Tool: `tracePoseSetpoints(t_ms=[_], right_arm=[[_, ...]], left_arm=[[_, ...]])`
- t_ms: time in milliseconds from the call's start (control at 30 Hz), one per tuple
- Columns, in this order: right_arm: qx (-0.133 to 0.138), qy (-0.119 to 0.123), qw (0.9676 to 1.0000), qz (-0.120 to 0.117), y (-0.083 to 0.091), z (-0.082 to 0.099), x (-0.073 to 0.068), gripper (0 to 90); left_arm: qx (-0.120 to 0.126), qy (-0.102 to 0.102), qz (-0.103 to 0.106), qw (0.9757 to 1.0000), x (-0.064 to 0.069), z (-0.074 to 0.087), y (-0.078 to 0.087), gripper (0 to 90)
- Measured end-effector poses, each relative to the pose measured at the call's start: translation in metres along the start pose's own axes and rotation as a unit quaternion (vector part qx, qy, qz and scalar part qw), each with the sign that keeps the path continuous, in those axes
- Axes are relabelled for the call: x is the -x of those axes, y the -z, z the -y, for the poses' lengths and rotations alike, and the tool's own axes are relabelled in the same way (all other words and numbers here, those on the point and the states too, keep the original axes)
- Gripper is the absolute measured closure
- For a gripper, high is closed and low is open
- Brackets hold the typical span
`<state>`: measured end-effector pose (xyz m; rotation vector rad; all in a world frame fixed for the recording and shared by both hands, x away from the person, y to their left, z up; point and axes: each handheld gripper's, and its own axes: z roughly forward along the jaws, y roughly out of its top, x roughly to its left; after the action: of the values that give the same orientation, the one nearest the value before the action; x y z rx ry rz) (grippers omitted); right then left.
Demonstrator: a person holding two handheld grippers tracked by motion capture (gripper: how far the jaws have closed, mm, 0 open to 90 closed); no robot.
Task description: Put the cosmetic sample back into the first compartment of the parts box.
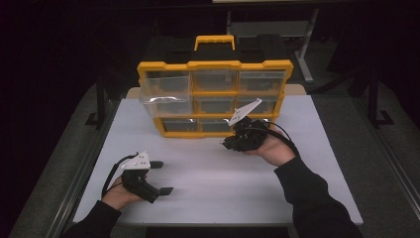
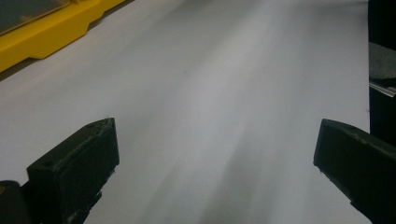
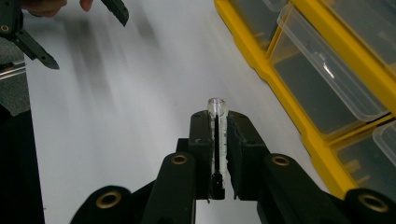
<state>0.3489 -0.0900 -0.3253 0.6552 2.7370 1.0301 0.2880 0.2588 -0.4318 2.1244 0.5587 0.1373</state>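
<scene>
My right gripper (image 3: 217,122) is shut on a small clear tube (image 3: 217,108) with a dark rod inside and fine scale marks. The tube's open end sticks out just past the fingertips. In the high view this gripper (image 1: 227,144) hovers above the table, right in front of the yellow organiser box (image 1: 214,65), and points left. My left gripper (image 1: 164,177) rests low near the table's front left, its jaws wide apart with nothing between them. It stands open over bare white table (image 2: 217,135).
The organiser (image 3: 299,100) stands upright on the white table (image 1: 208,173) with several clear drawers. One drawer (image 1: 166,104) in the middle row at the left is pulled out. The left gripper (image 3: 88,43) shows far off. A dark floor surrounds the table.
</scene>
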Motion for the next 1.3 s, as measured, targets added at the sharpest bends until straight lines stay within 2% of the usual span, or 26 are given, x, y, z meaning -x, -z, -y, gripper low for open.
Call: tracePoseSetpoints(t_ms=[333, 1300], right_arm=[[0.004, 0.004, 1.0, 0.001, 0.006, -0.013, 0.004, 79.0], [0.011, 0.022, 0.9997, 0.009, 0.033, -0.069, 0.01, 79.2]], left_arm=[[0.0, 0.0, 0.001, 1.0, 0.0, 0.0, 0.0, 0.0], [0.004, 0.001, 0.001, 1.0, -0.001, 0.0, 0.002, 0.0]])
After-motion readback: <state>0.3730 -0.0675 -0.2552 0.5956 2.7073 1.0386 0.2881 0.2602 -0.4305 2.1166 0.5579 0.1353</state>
